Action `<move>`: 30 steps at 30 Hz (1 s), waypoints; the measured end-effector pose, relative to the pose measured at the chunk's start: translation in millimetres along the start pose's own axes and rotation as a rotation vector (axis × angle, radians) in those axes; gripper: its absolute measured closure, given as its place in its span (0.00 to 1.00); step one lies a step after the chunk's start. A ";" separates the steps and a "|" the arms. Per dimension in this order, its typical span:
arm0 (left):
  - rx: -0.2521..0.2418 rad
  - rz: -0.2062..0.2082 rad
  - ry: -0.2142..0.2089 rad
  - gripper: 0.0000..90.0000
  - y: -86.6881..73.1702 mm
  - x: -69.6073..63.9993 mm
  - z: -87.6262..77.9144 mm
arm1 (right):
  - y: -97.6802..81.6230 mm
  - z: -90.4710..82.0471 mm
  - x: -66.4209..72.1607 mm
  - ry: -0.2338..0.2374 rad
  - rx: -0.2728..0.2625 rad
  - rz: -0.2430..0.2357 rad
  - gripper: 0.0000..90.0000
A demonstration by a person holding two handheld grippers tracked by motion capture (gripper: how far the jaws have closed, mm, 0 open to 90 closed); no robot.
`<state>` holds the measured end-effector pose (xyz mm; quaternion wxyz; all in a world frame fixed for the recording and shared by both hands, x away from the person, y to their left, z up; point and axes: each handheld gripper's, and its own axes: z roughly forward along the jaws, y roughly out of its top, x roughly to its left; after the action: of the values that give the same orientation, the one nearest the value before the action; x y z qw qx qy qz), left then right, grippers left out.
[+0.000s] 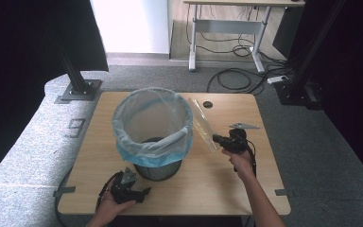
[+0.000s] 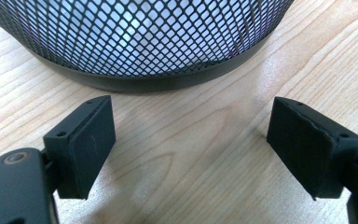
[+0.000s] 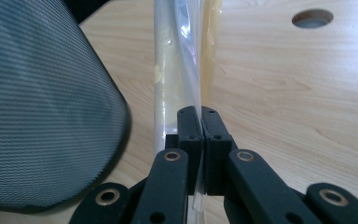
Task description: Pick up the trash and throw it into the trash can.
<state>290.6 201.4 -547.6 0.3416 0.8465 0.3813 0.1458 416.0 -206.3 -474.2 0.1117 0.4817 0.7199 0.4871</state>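
Nearest the person, the left gripper (image 1: 128, 189) rests low on the wooden table (image 1: 246, 189), its jaws spread wide with nothing between them. In the left gripper view, bare wood lies between the two pads, and just ahead of their tips stands the black base ring of the mesh wastebasket (image 2: 149, 51), close but not touching.

Farther out, the right gripper (image 3: 200, 122) has its jaws pressed together on the lower edge of a clear plastic bag (image 3: 182, 65), a flat, narrow sleeve with a yellowish tint. From the pinch the bag runs straight ahead and away, with the basket wall just to the left of the fingers. In the high view it slants up from the jaws toward the basket rim, its far end near the liner (image 1: 152, 120) folded over that rim; whether it touches, I cannot tell.

The bag looks very light, thin and slick. It holds its line from one pinch, so it seems somewhat stiff, perhaps from its folds, but it would likely flop or slide under a loose grip. The edge near an end, where it is now held, seems a sound place; a pinch on a doubled fold should slip less.
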 end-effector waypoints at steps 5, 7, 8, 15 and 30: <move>0.000 0.000 0.000 0.17 0.0 0.0 0.0 | 6.1 -11.7 5.4 0.024 -0.041 -0.014 0.98; 0.000 0.000 0.000 0.17 0.0 0.0 0.0 | 8.5 -16.4 7.6 0.032 -0.056 -0.020 0.98; 0.000 0.000 0.000 0.17 0.0 0.0 0.0 | 10.8 -22.0 9.9 0.038 -0.076 -0.024 0.98; 0.000 0.000 0.000 0.17 0.0 -0.1 0.0 | 17.2 -37.3 13.9 0.048 -0.124 -0.025 0.98; -0.001 -0.002 0.000 0.17 -0.2 -0.4 -0.2 | 22.7 -54.0 18.9 0.058 -0.178 -0.028 0.98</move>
<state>290.1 201.3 -547.6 0.3424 0.8458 0.3822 0.1457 385.6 -221.7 -423.0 0.1399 0.4455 0.6832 0.5614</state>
